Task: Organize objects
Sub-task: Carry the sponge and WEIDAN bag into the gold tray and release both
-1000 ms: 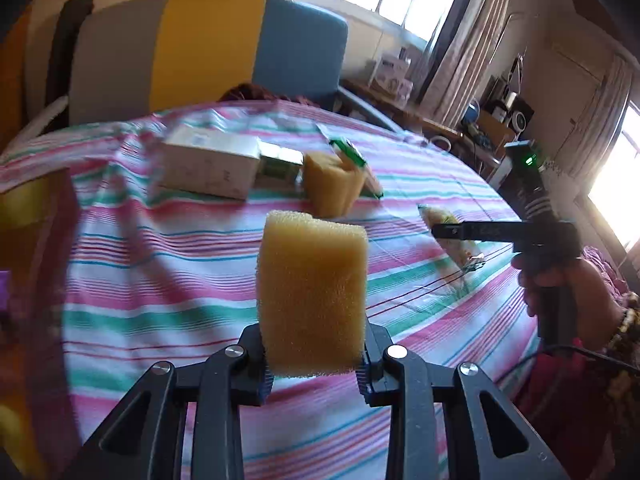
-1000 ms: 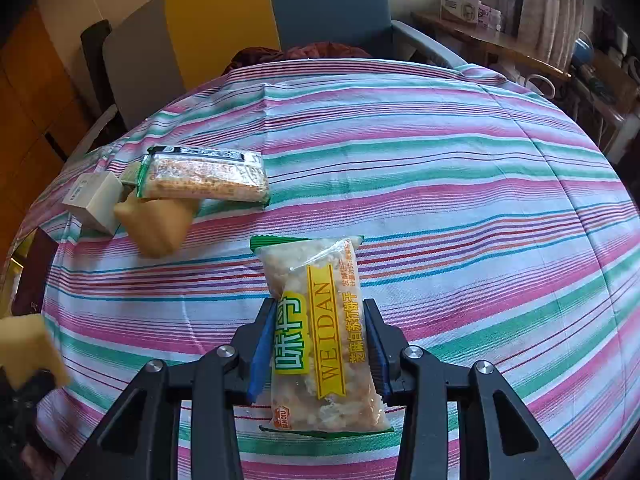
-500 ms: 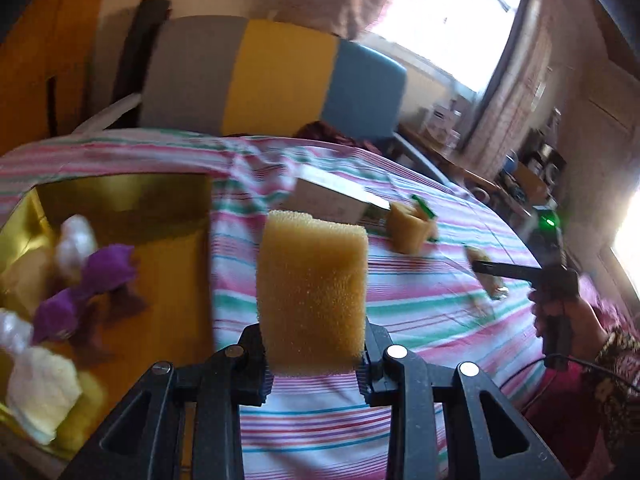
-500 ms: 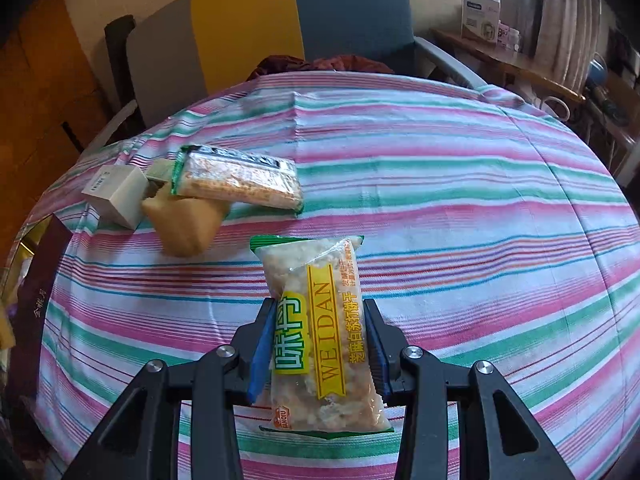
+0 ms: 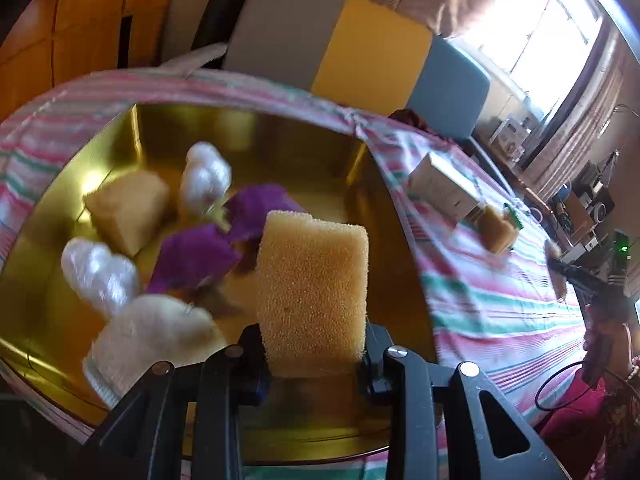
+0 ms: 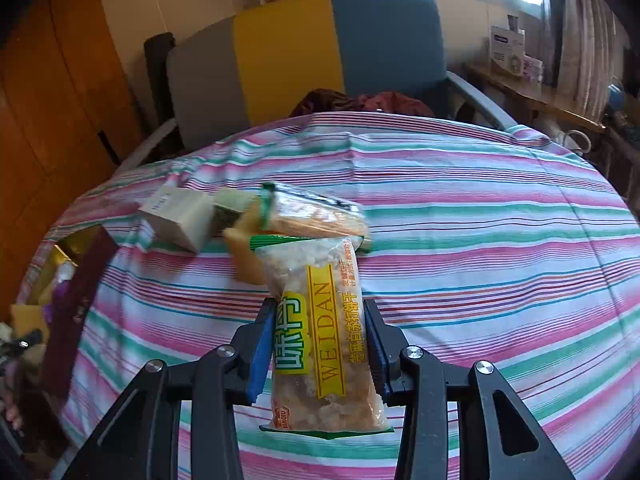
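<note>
My left gripper [image 5: 314,360] is shut on a yellow sponge [image 5: 312,292] and holds it upright over a gold box [image 5: 372,208]. In the box lie another yellow sponge [image 5: 128,210], purple scrubbers [image 5: 196,254], white mesh balls [image 5: 100,276] and a cream cloth [image 5: 148,336]. My right gripper [image 6: 320,356] is shut on a WEIDAN snack packet [image 6: 320,336] above the striped tablecloth [image 6: 480,240]. Behind it lie a second snack packet [image 6: 316,214], a yellow sponge [image 6: 246,252] and a white carton [image 6: 176,218].
The gold box sits at the table's left edge, seen in the right wrist view [image 6: 70,248] with a dark maroon lid [image 6: 76,312]. A grey, yellow and blue chair [image 6: 304,60] stands behind the table. A shelf with clutter [image 6: 520,80] is at the right.
My left gripper has swung left with the sponge, from over the tablecloth to over the gold box. My right gripper has moved closer to the far snack packet, sponge and carton, still holding its packet.
</note>
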A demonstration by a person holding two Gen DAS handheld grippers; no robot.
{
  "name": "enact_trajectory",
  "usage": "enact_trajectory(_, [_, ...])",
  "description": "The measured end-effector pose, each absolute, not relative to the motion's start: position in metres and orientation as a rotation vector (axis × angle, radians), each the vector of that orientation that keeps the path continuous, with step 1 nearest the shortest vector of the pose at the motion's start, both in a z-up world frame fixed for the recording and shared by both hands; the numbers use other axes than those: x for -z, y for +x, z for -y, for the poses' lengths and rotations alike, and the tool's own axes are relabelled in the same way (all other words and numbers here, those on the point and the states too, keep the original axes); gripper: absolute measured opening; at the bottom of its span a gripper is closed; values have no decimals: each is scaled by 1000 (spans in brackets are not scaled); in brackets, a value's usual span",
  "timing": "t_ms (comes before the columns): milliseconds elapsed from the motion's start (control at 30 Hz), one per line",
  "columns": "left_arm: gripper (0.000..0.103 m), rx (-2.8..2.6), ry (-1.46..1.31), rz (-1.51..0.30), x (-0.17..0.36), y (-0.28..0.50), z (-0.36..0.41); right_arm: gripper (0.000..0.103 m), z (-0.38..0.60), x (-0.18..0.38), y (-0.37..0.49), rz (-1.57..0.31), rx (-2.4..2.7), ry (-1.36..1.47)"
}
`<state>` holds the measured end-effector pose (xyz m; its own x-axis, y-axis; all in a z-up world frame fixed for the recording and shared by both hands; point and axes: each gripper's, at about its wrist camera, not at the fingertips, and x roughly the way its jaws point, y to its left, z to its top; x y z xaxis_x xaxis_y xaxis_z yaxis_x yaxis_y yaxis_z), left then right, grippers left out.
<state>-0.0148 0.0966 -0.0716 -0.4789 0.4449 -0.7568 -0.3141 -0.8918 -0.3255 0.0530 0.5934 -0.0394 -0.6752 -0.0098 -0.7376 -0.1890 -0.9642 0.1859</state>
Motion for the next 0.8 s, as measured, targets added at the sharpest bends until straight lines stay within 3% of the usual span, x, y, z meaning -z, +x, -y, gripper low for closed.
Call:
enact_trajectory(267, [33, -2291, -1326, 158, 85, -16, -92, 42, -510, 12, 49, -407, -2952, -1198])
enact_trajectory(567, [41, -2326, -1264, 11, 79, 2, -93, 42, -404, 7, 38, -414, -3152, -1287])
enact_trajectory(800, [41, -2336, -1174, 99, 63, 14, -75, 42, -353, 20, 31, -427, -3195, -1385])
